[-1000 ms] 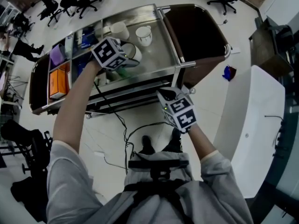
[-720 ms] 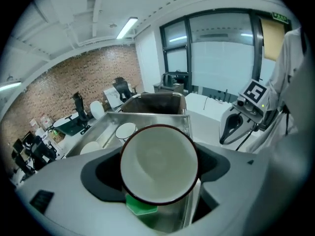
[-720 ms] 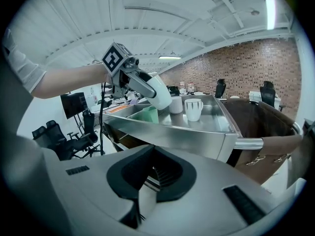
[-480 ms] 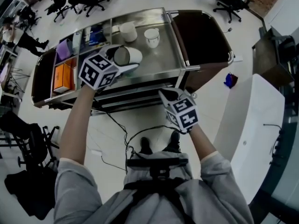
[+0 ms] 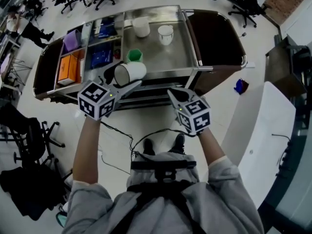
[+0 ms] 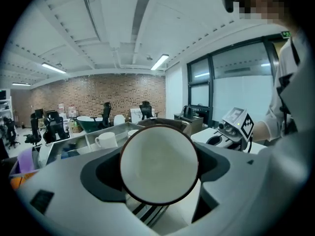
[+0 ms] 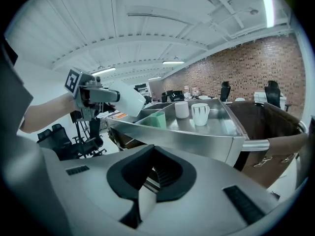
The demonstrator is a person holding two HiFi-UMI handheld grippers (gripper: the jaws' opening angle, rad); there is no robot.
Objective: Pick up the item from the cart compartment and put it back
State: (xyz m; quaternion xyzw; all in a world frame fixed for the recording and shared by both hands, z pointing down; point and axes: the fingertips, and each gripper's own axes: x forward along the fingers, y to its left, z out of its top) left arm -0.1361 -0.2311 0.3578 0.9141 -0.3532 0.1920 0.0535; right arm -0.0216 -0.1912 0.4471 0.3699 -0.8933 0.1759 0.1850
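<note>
While left gripper (image 5: 125,79) clamps white cup (image 5: 132,72) at cart (image 5: 181,53) edge, right gripper (image 5: 174,94) seems shut.

Cart (image 5: 161,57) brushed metal w/ dull sheen; white cup (image 5: 130,73) smooth, matt; green cup (image 5: 134,56) smooth plastic.

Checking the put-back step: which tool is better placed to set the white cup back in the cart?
Left. The left tool grips the white cup near the cart; the right tool is empty.
</note>
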